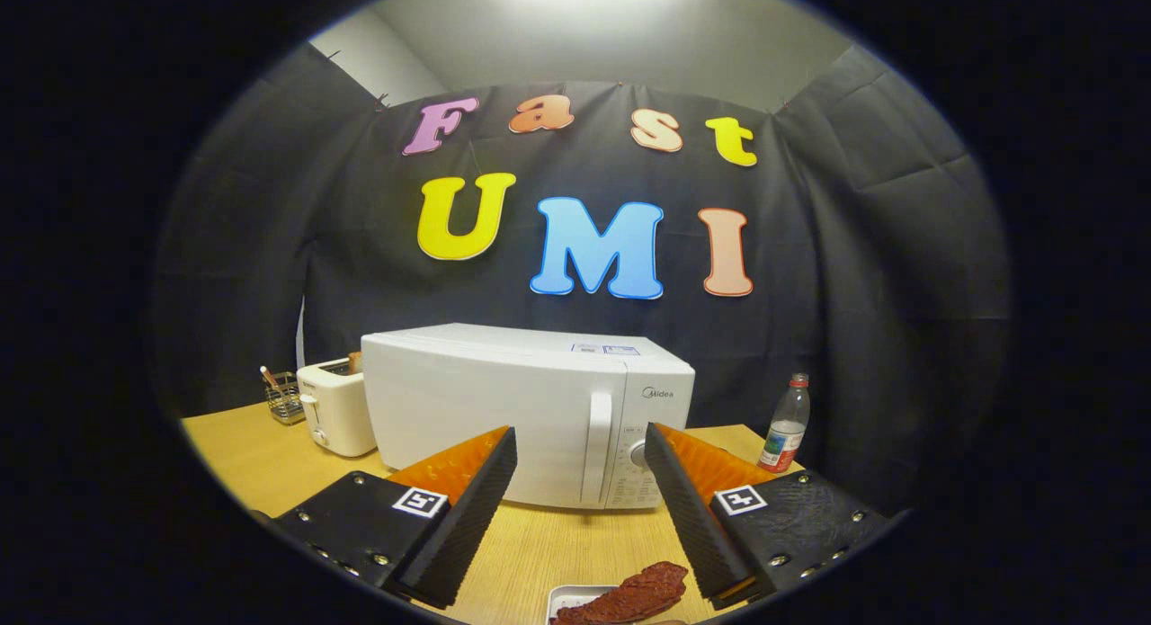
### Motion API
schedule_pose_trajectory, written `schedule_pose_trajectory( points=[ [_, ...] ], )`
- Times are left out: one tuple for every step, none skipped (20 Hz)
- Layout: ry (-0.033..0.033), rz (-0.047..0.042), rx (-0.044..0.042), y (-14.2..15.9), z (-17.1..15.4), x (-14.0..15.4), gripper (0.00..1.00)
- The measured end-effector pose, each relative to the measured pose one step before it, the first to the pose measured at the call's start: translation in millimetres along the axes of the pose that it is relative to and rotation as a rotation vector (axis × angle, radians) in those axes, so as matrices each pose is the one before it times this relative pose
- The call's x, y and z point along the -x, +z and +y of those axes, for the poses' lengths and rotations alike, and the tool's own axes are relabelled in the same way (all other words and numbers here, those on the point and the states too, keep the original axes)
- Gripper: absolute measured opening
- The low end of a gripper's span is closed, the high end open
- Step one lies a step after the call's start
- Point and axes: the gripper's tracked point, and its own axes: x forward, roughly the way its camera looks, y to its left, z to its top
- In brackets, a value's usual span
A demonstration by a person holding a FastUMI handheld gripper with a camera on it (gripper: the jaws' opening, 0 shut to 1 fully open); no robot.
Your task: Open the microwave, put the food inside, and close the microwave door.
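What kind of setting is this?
Likely a mock kitchen counter in a recording booth: a closed microwave, a toaster and a tray of food on a wooden table, with the open hand-held gripper hovering.

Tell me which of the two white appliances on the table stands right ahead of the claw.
The microwave, the bigger box with a handle and dial; the small toaster sits beside it, off to the side. The claw is open, empty.
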Motion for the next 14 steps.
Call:
schedule_pose_trajectory(
  points=[
    [0.00064, 0.01613, -0.00635, -5.75, -0.87, -8.42, 0.93],
    [-0.00483, 0.01916, -0.01071, -6.79, -2.57, -10.14, 0.93],
    [-0.0018, 0.01103, -0.01041, -4.98, -2.07, -7.97, 0.93],
    [-0.00546, 0.01005, -0.01586, -4.11, -2.59, -9.02, 0.93],
    [-0.00327, 0.00067, -0.0143, -1.99, -2.12, -7.97, 0.93],
    [0.00108, -0.00335, -0.01851, -0.23, -1.07, -9.23, 0.93],
    [0.00163, 0.0004, -0.0157, -2.14, -1.4, -6.98, 0.93],
    [0.00256, 0.00297, -0.01176, -1.23, -1.33, -7.83, 0.93],
    [-0.00041, 0.01044, -0.00741, -4.16, -1.68, -8.23, 0.93],
    [-0.00006, 0.01194, -0.00245, -3.77, -1.89, -7.52, 0.93],
    [0.00332, 0.00775, -0.00106, -3.29, -0.52, -7.53, 0.93],
    [0.00578, 0.00326, -0.00269, -0.92, 0.33, -6.7, 0.93],
    [0.00091, -0.00519, -0.00099, -0.88, 0.36, -6.38, 0.93],
    [0.00024, -0.00916, 0.00398, 0.31, -0.13, -4.97, 0.9]
  ],
)
